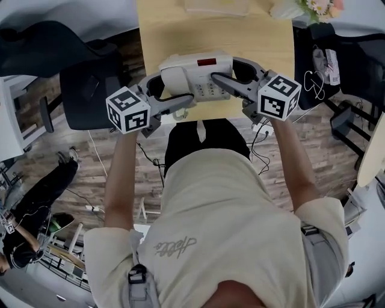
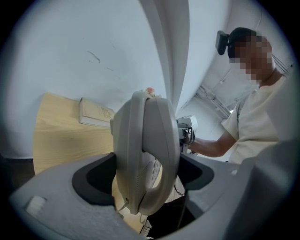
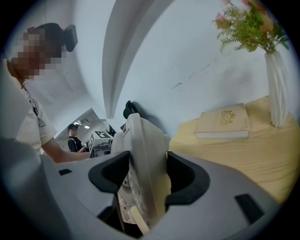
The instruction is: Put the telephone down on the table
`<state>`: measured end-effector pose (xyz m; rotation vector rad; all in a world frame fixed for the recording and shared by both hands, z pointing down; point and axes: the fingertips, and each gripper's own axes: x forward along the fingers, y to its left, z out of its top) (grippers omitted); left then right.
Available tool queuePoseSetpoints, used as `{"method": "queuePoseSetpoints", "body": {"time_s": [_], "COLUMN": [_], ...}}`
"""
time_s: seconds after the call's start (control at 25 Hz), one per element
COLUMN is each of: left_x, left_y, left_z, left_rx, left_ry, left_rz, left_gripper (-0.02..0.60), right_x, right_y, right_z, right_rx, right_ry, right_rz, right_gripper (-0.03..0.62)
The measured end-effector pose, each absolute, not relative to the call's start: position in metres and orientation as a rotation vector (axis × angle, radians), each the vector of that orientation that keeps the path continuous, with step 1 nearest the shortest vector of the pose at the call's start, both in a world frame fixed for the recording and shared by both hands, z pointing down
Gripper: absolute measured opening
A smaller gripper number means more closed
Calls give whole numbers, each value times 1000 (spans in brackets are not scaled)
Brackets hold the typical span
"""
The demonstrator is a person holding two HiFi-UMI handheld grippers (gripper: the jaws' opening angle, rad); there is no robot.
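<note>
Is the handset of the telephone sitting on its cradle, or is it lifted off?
On its cradle: the handset lies against the telephone body, and the left tool clamps both together.

The top edge of the head view cuts off the book, leaving only its near strip, and crops the flowers at upper right. The left gripper and right gripper cover the telephone at both sides. Whether its base touches the table cannot be told. In the left gripper view, the handset hides most of the keypad. At middle left of the right gripper view, a distant figure is too small to make out.
</note>
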<state>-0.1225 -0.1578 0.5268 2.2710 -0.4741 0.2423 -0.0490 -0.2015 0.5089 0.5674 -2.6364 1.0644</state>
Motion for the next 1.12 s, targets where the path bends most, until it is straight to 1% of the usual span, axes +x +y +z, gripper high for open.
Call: {"method": "queuePoseSetpoints", "body": {"time_s": [0.4, 1.12], "left_x": [-133, -136], "left_y": [-204, -211], "left_z": [572, 604], "left_rx": [2181, 2075], "left_ry": [-483, -462], "left_rz": [237, 259], "left_gripper": [394, 393], "right_x": [-59, -63], "right_y": [-249, -260], "right_z": [561, 597], "right_rx": [530, 489], "right_ry": [-2576, -2495], "right_rz": [1195, 1309], "right_gripper": [253, 253]}}
